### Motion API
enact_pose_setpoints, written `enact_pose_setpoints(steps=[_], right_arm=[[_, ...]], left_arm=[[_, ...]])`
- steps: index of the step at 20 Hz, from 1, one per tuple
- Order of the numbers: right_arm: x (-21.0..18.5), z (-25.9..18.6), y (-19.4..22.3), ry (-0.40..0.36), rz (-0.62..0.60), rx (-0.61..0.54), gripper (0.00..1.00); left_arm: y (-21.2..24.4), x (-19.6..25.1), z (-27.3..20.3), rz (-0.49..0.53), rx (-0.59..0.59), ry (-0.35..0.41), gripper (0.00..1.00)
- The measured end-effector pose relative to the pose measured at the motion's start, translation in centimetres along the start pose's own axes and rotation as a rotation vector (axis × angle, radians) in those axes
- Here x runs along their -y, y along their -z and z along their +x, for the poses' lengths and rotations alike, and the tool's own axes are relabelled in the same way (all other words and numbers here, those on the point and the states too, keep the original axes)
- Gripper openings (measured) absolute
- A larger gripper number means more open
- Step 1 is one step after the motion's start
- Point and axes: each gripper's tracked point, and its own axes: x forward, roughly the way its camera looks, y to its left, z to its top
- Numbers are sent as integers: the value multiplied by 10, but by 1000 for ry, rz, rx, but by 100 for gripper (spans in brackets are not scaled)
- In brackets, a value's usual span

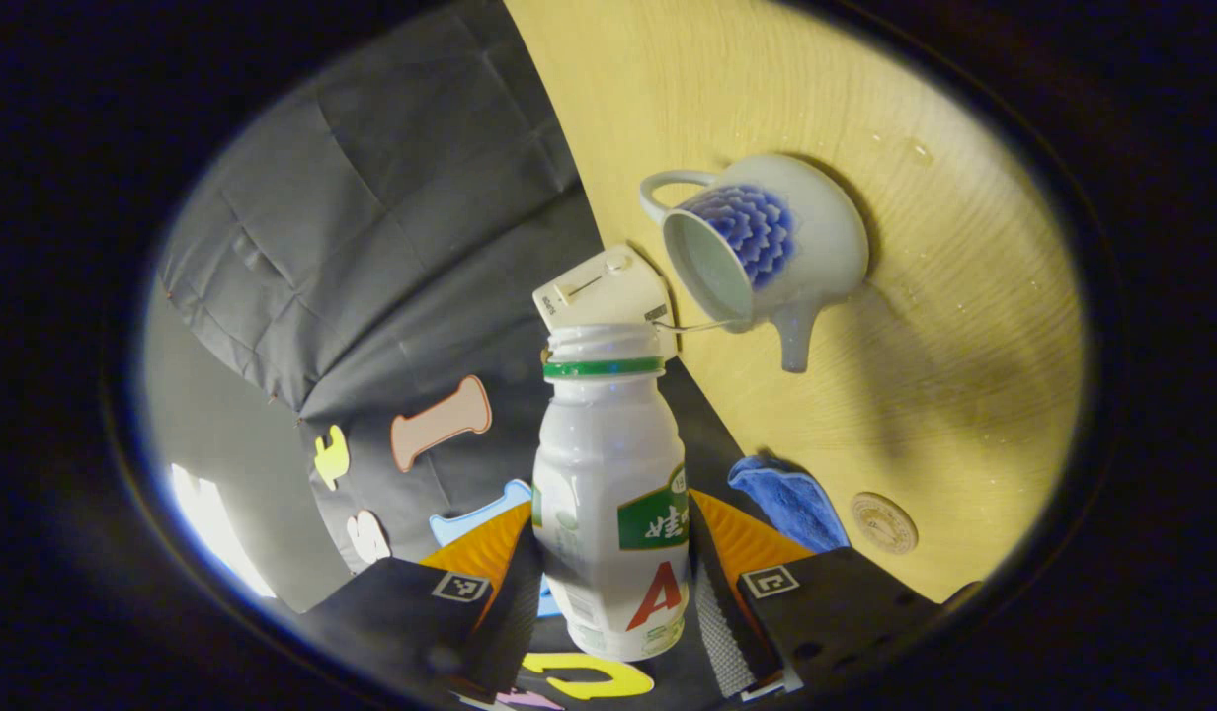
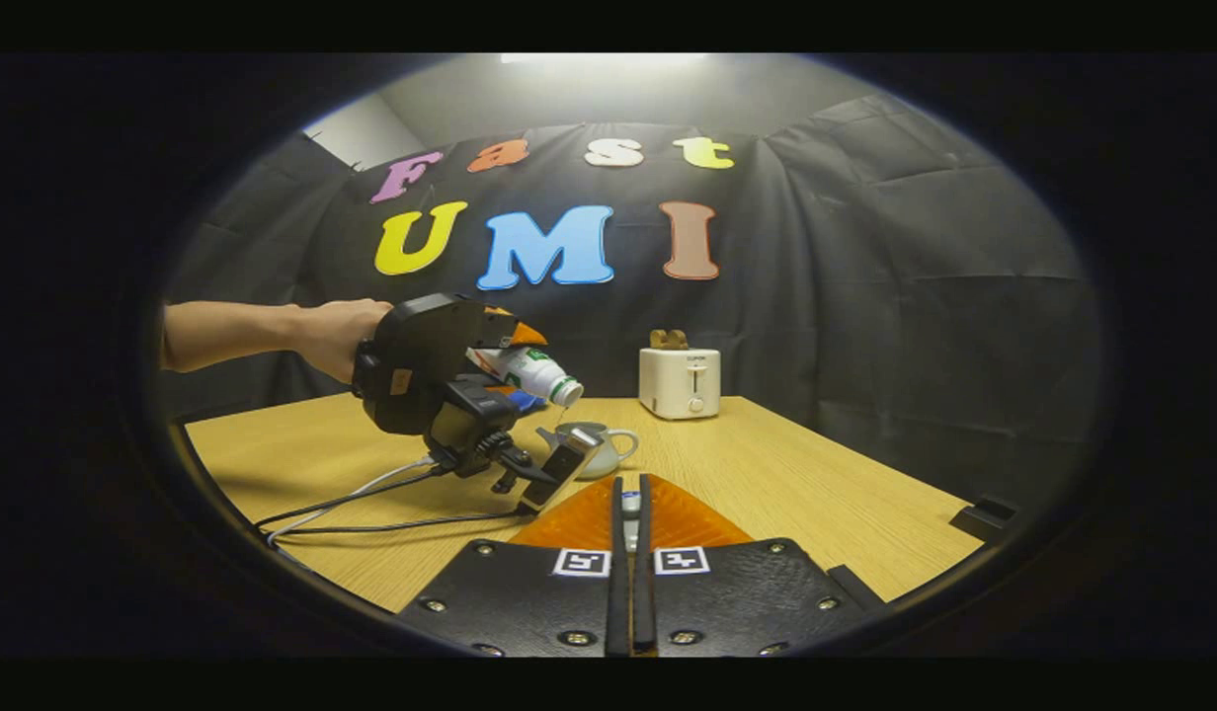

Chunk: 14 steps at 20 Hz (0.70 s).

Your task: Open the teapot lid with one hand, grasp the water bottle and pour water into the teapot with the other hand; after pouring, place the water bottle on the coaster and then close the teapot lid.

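The left tool [image 1: 608, 583] holds the water bottle [image 1: 608, 494] between both fingers, tipped so that its open mouth points at the open top of the teapot [image 1: 767, 247]. In the right gripper view the bottle mouth hangs just above the teapot, which stands near the middle of the worktop [image 2: 767, 474], in front of the toaster [image 2: 680, 380] at the far edge. The right tool [image 2: 629, 573] is nearly closed, with something small and pale between its fingers; I judge it is the lid, but it is too small to be sure. The coaster [image 1: 883, 521] lies beside a blue cloth [image 1: 786, 499], apart from the teapot. To pour well, I think the mouth should stay over the opening and the tilt should grow slowly, because drops already lie on the worktop.
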Motion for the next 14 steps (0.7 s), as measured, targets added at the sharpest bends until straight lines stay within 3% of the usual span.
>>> enact_pose_setpoints(steps=[5, 6, 8, 13, 14], right_arm=[[0, 2, 3, -3, 3, -12, 2], [0, 3, 4, -3, 3, -13, 2], [2, 3, 5, 0, 4, -16, 2], [0, 5, 9, -2, 10, -28, 2], [0, 5, 9, -3, 13, -29, 2]], left_arm=[[-6, 9, 7, -28, 19, 35, 82], [-7, 11, 8, -30, 18, 41, 73], [-7, 10, 7, -31, 21, 36, 82], [-15, 13, 10, -87, 57, 39, 82], [-17, 15, 10, -114, 66, 43, 72]])
